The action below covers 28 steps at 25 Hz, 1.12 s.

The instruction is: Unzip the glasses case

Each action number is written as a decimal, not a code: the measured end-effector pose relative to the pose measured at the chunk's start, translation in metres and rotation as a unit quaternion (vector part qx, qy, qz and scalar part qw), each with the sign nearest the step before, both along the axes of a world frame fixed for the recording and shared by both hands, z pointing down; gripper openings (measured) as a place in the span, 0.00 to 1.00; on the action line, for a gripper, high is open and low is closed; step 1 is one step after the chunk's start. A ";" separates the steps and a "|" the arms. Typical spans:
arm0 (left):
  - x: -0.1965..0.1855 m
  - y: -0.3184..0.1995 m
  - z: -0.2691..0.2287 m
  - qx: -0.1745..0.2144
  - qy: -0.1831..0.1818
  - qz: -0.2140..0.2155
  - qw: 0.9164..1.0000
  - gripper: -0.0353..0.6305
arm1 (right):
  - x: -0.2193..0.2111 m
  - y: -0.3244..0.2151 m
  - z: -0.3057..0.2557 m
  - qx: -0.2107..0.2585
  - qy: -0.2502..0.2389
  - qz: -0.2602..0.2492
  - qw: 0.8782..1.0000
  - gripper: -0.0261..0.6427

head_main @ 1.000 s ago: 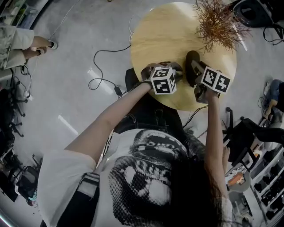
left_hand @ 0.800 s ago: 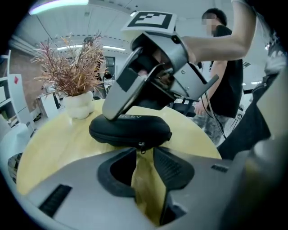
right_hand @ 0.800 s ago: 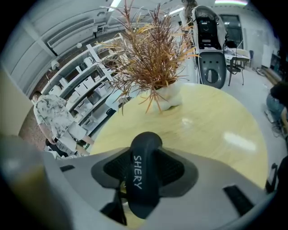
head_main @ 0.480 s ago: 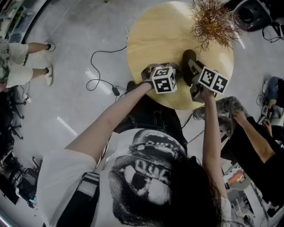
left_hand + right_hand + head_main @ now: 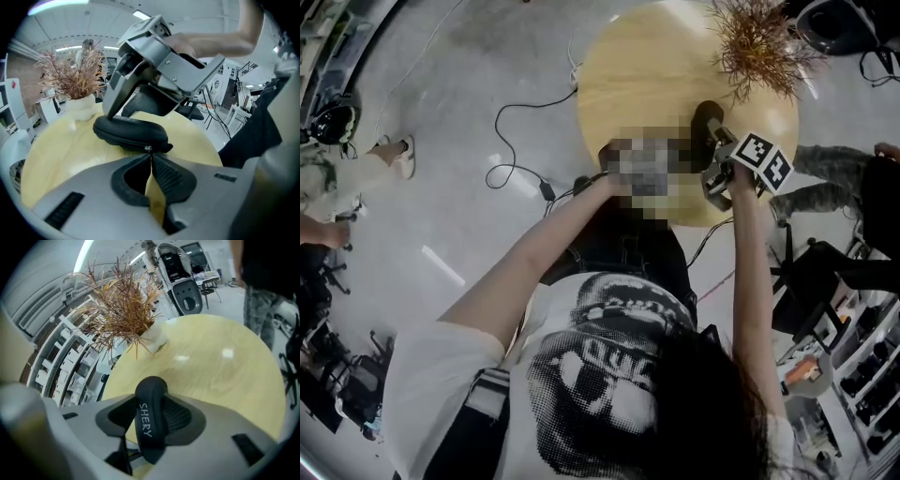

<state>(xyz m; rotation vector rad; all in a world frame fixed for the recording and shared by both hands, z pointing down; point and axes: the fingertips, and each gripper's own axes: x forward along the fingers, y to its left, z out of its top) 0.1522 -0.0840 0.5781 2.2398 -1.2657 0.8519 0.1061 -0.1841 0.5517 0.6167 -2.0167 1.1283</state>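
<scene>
Right gripper view: oval black glasses case (image 5: 151,418) in tightening right fingers (image 5: 182,416); left fingers (image 5: 171,176) pinching zipper pull (image 5: 148,149).

Round pale-wood table (image 5: 647,75) at centre far, its top glossy with light glare. A dried reddish-brown plant (image 5: 759,42) stands at the far right edge in a white pot (image 5: 154,338). The floor (image 5: 469,84) is smooth grey with bright streaks. A black cable (image 5: 514,131) loops across it left of the table and ends at a dark plug block (image 5: 548,190). White shelving racks (image 5: 56,362) line the left side beyond the plant. A long ceiling strip light (image 5: 85,254) runs overhead. Dark chairs (image 5: 323,272) sit at the far left.
</scene>
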 end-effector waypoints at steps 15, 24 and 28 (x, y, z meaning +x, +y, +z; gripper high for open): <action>-0.010 0.040 0.003 0.002 -0.074 0.089 0.993 0.08 | -0.003 0.032 0.005 -0.001 0.010 0.050 0.999 0.31; -0.002 0.041 0.006 -0.008 -0.015 0.091 0.996 0.08 | -0.003 0.033 0.004 0.013 0.005 0.040 0.999 0.31; -0.008 0.040 0.005 -0.024 0.060 0.009 0.998 0.08 | -0.005 0.035 0.003 0.021 0.007 0.030 0.999 0.31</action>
